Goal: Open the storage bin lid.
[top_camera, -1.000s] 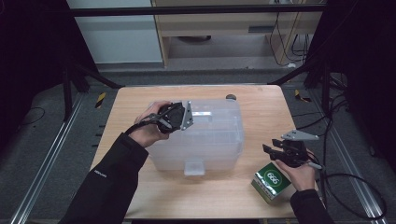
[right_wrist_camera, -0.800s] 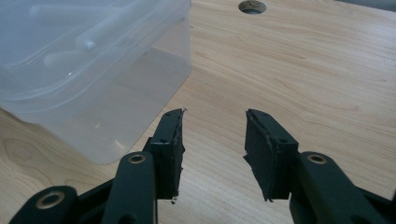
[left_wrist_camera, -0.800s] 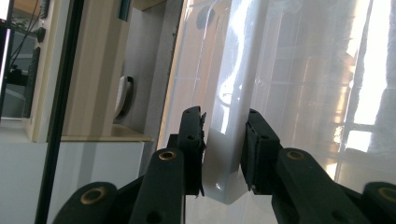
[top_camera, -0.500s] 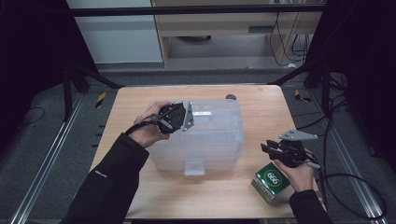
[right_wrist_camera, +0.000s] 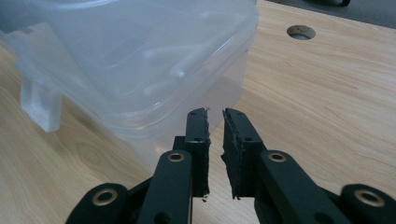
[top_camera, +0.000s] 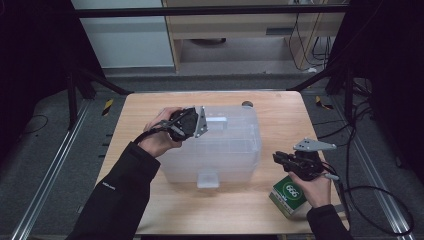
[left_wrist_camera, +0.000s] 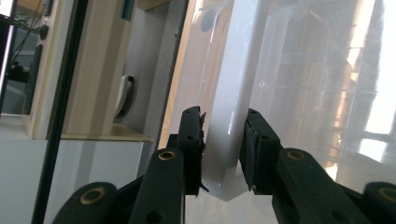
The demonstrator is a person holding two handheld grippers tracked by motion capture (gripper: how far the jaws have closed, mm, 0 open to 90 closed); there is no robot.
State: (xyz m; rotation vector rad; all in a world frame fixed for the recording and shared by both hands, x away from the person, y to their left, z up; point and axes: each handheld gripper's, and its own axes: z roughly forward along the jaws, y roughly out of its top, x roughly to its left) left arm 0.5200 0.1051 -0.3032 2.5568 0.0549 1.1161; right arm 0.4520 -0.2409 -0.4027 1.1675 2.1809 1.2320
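From above, a clear plastic storage box (top_camera: 215,145) sits near the middle of the wooden table (top_camera: 280,115), its lid on and a latch tab facing the person. The left gripper (top_camera: 196,122) is up at the box's far-left top edge, held in the person's left hand (top_camera: 160,140). The right gripper (top_camera: 278,158) hangs just off the box's right side, not touching it, in the right hand (top_camera: 312,182). Under that hand, at the near right corner of the table, lies a green and white carton (top_camera: 289,194). A small dark hole (top_camera: 246,104) shows in the tabletop behind the box.

In the left gripper view, the left gripper (left_wrist_camera: 223,154) is clamped on the white, translucent rim of the box (left_wrist_camera: 233,116), both pads pressed against it, one on either side. A wooden cabinet (left_wrist_camera: 98,70) stands behind.

In the right gripper view, the right gripper (right_wrist_camera: 215,140) has just been closing: its jaws stand almost together with only a thin gap and nothing between them. The box (right_wrist_camera: 140,60) lies just beyond the fingertips, its corner near but apart. The tabletop hole (right_wrist_camera: 301,32) sits further off to the right.
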